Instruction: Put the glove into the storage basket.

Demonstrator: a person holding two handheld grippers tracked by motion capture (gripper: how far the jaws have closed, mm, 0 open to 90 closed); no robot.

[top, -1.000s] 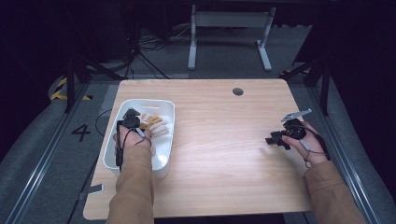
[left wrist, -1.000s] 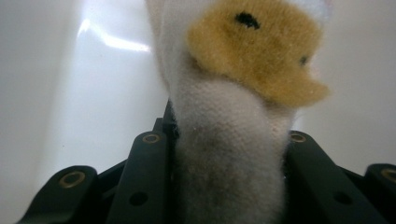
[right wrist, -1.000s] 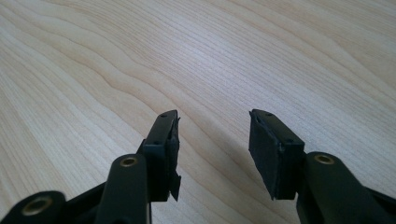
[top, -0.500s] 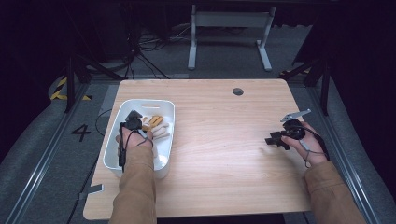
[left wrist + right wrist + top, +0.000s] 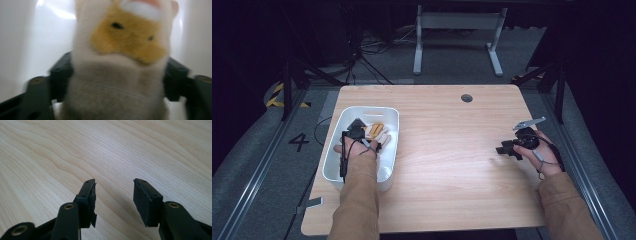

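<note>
A white and orange plush toy (image 5: 125,45) is close up in the left gripper view, blurred, inside a white bin (image 5: 336,152). My left gripper (image 5: 118,70) has just been opening its jaws. The toy still lies between them, and the black fingers (image 5: 58,72) stand out at its sides. In the high view the left gripper (image 5: 361,131) is over the bin beside the plush toy (image 5: 377,131). My right gripper (image 5: 504,148) rests low over the wooden table (image 5: 447,160) at the right. Its jaws (image 5: 113,185) are open, with bare wood between them.
The bin stands at the table's left side. A small dark round hole (image 5: 466,98) is near the far edge. Dark floor, cables and a metal stand (image 5: 457,35) lie beyond the table.
My left hand has shifted only slightly over the bin, and the toy stays by the gripper. The right hand has kept still.
</note>
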